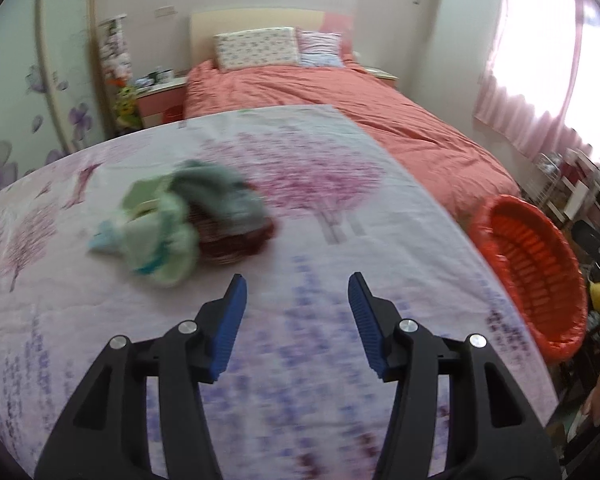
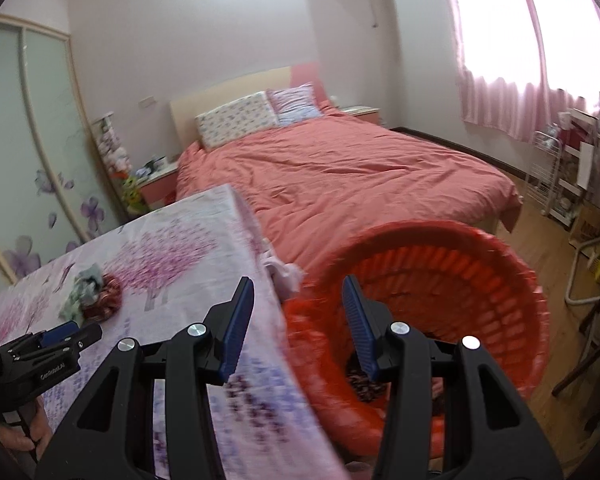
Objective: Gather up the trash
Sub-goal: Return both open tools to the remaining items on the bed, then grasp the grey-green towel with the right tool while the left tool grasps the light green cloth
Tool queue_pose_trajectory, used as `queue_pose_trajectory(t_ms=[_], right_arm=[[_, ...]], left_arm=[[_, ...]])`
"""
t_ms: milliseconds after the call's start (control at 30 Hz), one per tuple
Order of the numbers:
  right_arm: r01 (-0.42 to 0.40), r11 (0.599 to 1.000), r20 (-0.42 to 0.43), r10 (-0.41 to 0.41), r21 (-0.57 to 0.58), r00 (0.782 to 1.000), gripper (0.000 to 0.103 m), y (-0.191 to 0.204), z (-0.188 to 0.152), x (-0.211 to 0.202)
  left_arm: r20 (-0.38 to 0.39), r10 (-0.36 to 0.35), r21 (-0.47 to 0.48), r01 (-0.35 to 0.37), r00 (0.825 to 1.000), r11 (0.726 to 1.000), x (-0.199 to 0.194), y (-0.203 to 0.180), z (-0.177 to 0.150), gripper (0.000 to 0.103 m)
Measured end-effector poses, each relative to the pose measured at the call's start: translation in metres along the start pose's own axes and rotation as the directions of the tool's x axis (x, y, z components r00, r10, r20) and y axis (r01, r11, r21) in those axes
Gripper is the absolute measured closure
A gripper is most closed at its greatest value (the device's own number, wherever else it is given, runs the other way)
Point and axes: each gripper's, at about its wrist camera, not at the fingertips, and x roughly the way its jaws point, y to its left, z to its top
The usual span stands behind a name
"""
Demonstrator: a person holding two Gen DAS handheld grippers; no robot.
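I see the crumpled green cloth scraps (image 1: 160,224) left of centre on the floral tablecloth (image 1: 300,340), looking light, soft and floppy, so with my left gripper (image 1: 296,312) and right gripper (image 2: 298,320) both spread apart and empty I'd pinch the bunched middle, then carry them to the red basket (image 2: 500,280) at lower right.

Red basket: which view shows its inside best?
Right wrist view: the red basket tips its open mouth toward the camera, with dark scraps at the bottom. The left wrist view shows the red basket at the frame edge, its bottom hidden.
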Motion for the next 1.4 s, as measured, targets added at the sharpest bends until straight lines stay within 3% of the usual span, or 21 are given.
queue_pose_trajectory(t_ms=[300,533,633,767,967,1133,1400], right_arm=[[-0.155,0.982,-0.066,0.148,-0.109,0.987,0.056,0.087,-0.004,0.022],[-0.293,0.938,-0.136,0.271,-0.183,0.953,0.056,0.161,-0.006,0.054],[-0.324,0.924,-0.168,0.293,-0.203,0.941,0.056,0.186,-0.006,0.071],[-0.314,0.921,-0.186,0.275,-0.231,0.943,0.056,0.215,-0.010,0.090],[-0.294,0.923,-0.215,0.243,-0.249,0.946,0.063,0.228,-0.012,0.108],[-0.285,0.923,-0.242,0.224,-0.259,0.944,0.094,0.227,-0.016,0.116],[-0.275,0.942,-0.159,0.247,-0.191,0.956,0.097,0.194,-0.006,0.091]], left_arm=[[0.010,0.131,-0.125,-0.129,0.991,0.984,-0.016,0.094,-0.012,0.047],[0.004,0.196,-0.200,-0.191,0.981,0.961,-0.025,0.150,-0.020,0.044],[0.003,0.204,-0.221,-0.198,0.979,0.955,-0.025,0.161,-0.021,0.044],[0.001,0.202,-0.242,-0.195,0.979,0.950,-0.024,0.171,-0.024,0.043],[-0.004,0.187,-0.253,-0.182,0.982,0.950,-0.021,0.175,-0.028,0.043],[-0.005,0.176,-0.248,-0.172,0.984,0.953,-0.017,0.168,-0.026,0.043],[0.010,0.127,-0.237,-0.121,0.992,0.964,-0.012,0.144,-0.012,0.041]])
